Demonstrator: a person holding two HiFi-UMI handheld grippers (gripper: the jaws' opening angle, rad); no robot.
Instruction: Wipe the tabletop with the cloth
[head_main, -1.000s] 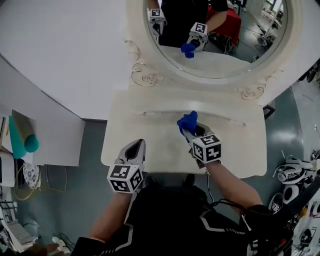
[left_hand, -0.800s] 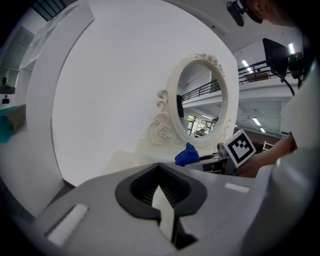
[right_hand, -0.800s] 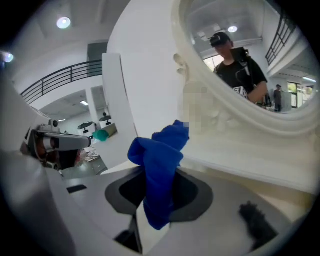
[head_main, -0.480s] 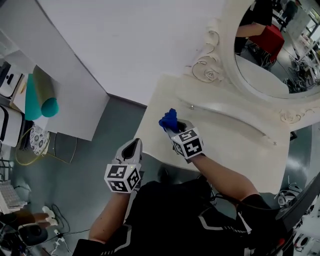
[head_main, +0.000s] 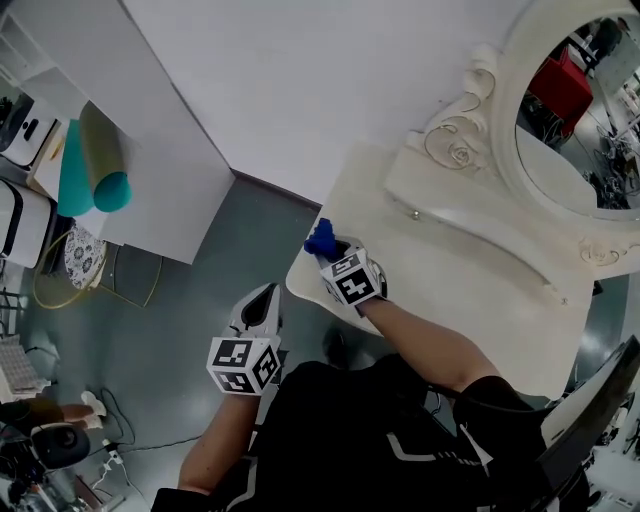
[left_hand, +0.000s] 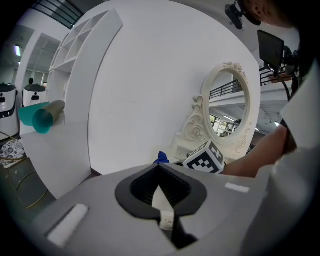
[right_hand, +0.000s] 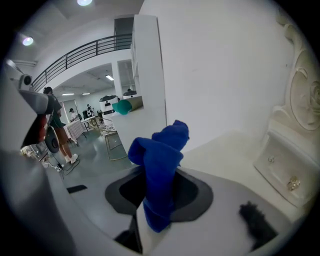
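A blue cloth (head_main: 320, 240) sticks up from my right gripper (head_main: 328, 253), which is shut on it. It hovers at the left front corner of the cream tabletop (head_main: 460, 290); whether the cloth touches the surface I cannot tell. In the right gripper view the cloth (right_hand: 160, 160) stands bunched between the jaws of the right gripper (right_hand: 159, 202), with the tabletop (right_hand: 225, 145) beyond. My left gripper (head_main: 263, 297) hangs off the table, over the floor to the left front. In its own view the left gripper (left_hand: 160, 192) is shut with nothing in it, and the cloth (left_hand: 161, 158) peeks over it.
An ornate oval mirror (head_main: 570, 120) and a low drawer ledge with a knob (head_main: 415, 213) run along the table's back. A white wall (head_main: 300, 90) stands beside the table's left end. Teal and olive rolls (head_main: 85, 180) lie on a white cabinet at left. Cables (head_main: 60, 290) cross the grey floor.
My right gripper carried the cloth leftward across the tabletop, from its middle to the left front corner. The head view swung left with it. The left gripper stayed low, off the table.
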